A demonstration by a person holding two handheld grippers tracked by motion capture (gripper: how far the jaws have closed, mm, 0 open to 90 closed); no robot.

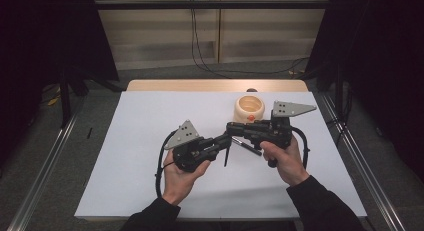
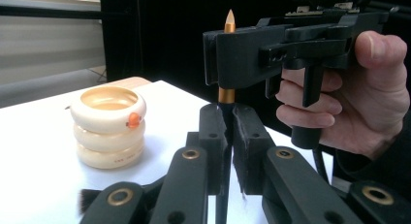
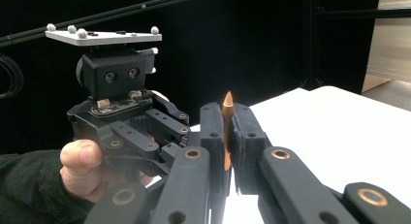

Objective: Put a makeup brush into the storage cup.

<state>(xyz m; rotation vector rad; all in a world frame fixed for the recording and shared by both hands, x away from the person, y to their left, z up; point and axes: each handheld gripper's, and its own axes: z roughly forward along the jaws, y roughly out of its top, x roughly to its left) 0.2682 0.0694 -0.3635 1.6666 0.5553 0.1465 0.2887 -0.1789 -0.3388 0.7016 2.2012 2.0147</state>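
Both grippers, left [image 1: 220,141] and right [image 1: 235,128], clamped on one thin gold-tipped brush [image 2: 229,27], held upright above white table [image 1: 150,141] near cream ring pot [image 1: 249,107], likely for passing or pulling apart.

White-topped table [image 1: 150,181], bare wood strip along far edge. Cream ringed pot [image 1: 249,108] with orange dot stands near far edge, right of centre. Dark pen-like item [image 1: 246,146] lies mid-table, toward right.
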